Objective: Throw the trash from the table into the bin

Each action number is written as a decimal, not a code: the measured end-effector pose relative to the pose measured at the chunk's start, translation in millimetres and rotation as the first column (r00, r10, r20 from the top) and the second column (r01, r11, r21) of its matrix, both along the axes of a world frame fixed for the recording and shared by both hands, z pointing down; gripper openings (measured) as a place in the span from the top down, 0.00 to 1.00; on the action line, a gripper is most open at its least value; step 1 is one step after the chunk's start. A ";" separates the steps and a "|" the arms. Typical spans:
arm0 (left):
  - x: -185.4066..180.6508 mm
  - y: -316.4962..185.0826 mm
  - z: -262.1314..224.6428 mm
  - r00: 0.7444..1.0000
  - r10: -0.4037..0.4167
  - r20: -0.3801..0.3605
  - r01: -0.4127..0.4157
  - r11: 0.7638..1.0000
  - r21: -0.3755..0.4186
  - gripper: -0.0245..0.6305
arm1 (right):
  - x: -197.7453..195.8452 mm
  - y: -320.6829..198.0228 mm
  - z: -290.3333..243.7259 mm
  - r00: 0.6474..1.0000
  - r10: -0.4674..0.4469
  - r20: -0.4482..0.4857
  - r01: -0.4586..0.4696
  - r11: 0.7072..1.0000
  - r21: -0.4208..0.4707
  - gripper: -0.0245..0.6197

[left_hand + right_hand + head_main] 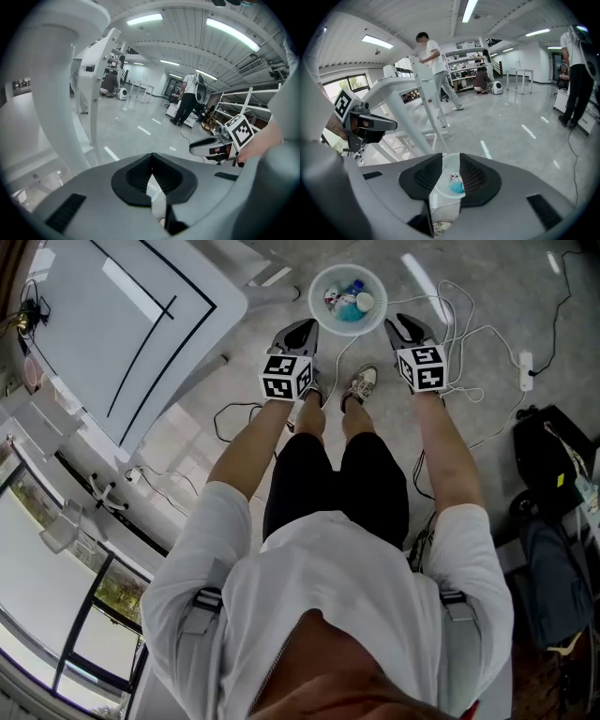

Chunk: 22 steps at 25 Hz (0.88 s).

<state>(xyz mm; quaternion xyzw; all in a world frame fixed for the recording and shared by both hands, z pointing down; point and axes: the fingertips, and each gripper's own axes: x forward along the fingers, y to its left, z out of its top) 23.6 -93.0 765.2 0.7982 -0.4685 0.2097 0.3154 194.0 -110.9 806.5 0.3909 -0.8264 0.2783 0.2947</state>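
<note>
White cables (457, 334) loop across the grey floor (487, 277) to a power strip (526, 371). Dark bags (548, 460) lie near the right edge.

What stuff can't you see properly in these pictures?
- Trash in the bin: in the head view, too small to name each piece.
- Bin in the right gripper view: mostly hidden behind the right tongs.
- Table: in the head view, cut off by the top edge.
</note>
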 end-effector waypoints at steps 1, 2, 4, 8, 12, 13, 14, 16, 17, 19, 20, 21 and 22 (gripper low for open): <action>3.5 -1.2 -11.2 1.000 0.005 -0.002 -0.005 1.000 0.012 0.95 | 4.5 0.0 -12.4 1.000 0.007 -0.006 -0.007 1.000 0.011 0.79; 6.7 -2.5 -22.5 1.000 0.011 -0.003 -0.011 1.000 0.024 0.95 | 8.8 -0.1 -24.6 1.000 0.015 -0.012 -0.015 1.000 0.021 0.81; 11.7 -5.4 -45.3 1.000 0.018 -0.004 -0.018 0.999 0.052 0.95 | 16.0 -0.2 -48.5 0.999 0.030 -0.018 -0.029 0.998 0.046 0.85; 15.6 -11.9 -94.2 1.000 0.017 -0.013 -0.015 0.993 0.116 0.95 | 27.2 -1.7 -99.5 0.998 0.057 -0.012 -0.055 0.992 0.111 0.88; 10.2 -23.8 -145.8 1.000 -0.005 -0.018 0.009 0.981 0.193 0.95 | 34.1 -11.7 -158.1 0.998 0.068 0.006 -0.068 0.978 0.196 0.90; 8.2 -27.6 -158.7 1.000 -0.014 -0.021 0.018 0.977 0.212 0.95 | 35.5 -14.6 -173.7 0.997 0.070 0.011 -0.071 0.973 0.220 0.90; 5.9 -30.8 -171.7 0.999 -0.022 -0.025 0.027 0.972 0.231 0.95 | 36.4 -16.6 -189.2 0.997 0.071 0.017 -0.073 0.967 0.243 0.91; 0.4 -36.0 -198.7 0.999 -0.036 -0.034 0.044 0.962 0.271 0.95 | 36.2 -18.6 -219.7 0.997 0.071 0.029 -0.076 0.954 0.289 0.91; -2.8 -38.6 -212.5 0.998 -0.043 -0.038 0.052 0.955 0.292 0.95 | 35.6 -19.5 -234.6 0.997 0.070 0.038 -0.078 0.947 0.310 0.92; -9.8 -42.7 -239.3 0.997 -0.056 -0.047 0.069 0.941 0.332 0.95 | 34.1 -20.8 -262.5 0.996 0.069 0.058 -0.085 0.933 0.350 0.92; -13.6 -43.8 -251.8 0.997 -0.063 -0.051 0.077 0.933 0.351 0.95 | 33.3 -21.2 -275.3 0.995 0.069 0.067 -0.089 0.925 0.368 0.92; -17.9 -44.9 -263.8 0.996 -0.070 -0.054 0.085 0.925 0.370 0.95 | 32.1 -22.2 -287.7 0.995 0.067 0.076 -0.091 0.918 0.386 0.92; -22.6 -47.0 -275.4 0.995 -0.078 -0.057 0.094 0.916 0.390 0.95 | 30.4 -24.8 -299.8 0.994 0.064 0.085 -0.093 0.909 0.405 0.92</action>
